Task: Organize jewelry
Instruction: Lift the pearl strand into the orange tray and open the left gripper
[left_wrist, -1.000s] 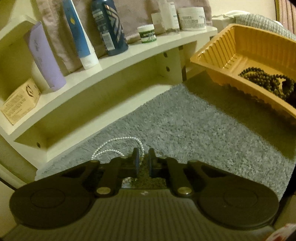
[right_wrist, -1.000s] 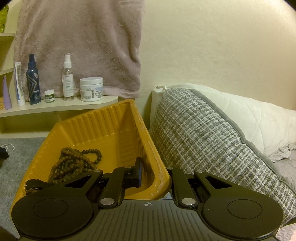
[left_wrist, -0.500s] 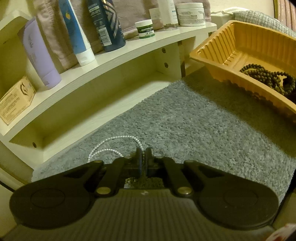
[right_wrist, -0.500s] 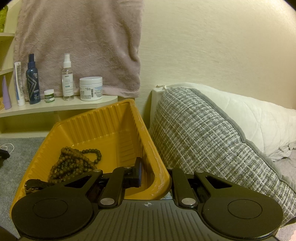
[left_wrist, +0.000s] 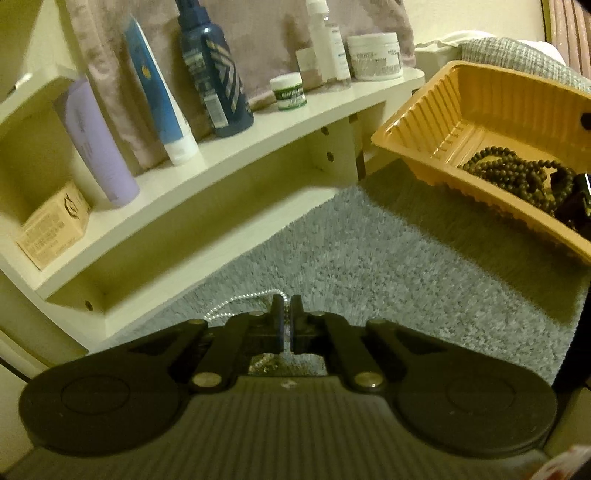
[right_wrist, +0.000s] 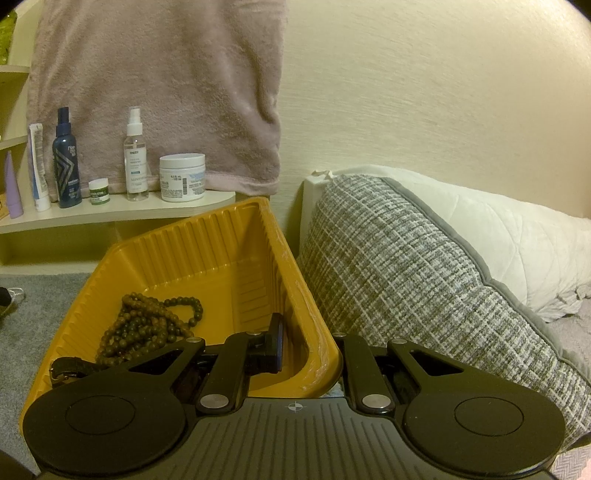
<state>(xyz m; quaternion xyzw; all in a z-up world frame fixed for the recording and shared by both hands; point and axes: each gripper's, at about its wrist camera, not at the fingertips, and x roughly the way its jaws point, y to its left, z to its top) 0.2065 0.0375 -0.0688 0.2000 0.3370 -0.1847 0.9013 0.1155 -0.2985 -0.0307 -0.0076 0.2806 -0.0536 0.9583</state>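
The left wrist view looks down on a grey shaggy carpet (left_wrist: 388, 258) and a cream curved wooden shelf (left_wrist: 258, 144) lined with toiletries: a lilac tube (left_wrist: 96, 140), a blue-and-white tube (left_wrist: 159, 96), a dark blue spray bottle (left_wrist: 214, 70), a small green-labelled jar (left_wrist: 291, 90) and a small cardboard box (left_wrist: 51, 225). This view alone shows the thin white pearl necklace (left_wrist: 240, 301), lying on the carpet and running up to the fingertips of the left gripper (left_wrist: 286, 321).

The right wrist view gives what that one lacks: a pinkish fleece towel (right_wrist: 155, 85) hanging on the wall above the shelf, a grey-and-white woven cushion (right_wrist: 406, 280) and a white quilted pillow (right_wrist: 517, 243) beside the tray. It also looks straight into the orange ribbed plastic tray (right_wrist: 192, 251), where a pile of dark brown wooden bead strands (right_wrist: 147, 325) lies on the floor of the tray, with a dark strap-like piece near its front edge that I cannot identify.

The left gripper's jaws are pressed nearly together, pinching the pearl necklace at the tips; a bit of the strand shows beneath the jaws too. The right gripper (right_wrist: 308, 343) is clamped on the tray's near right wall, one finger inside the tray and the other outside it against the cushion side, holding the tray tilted off the carpet.
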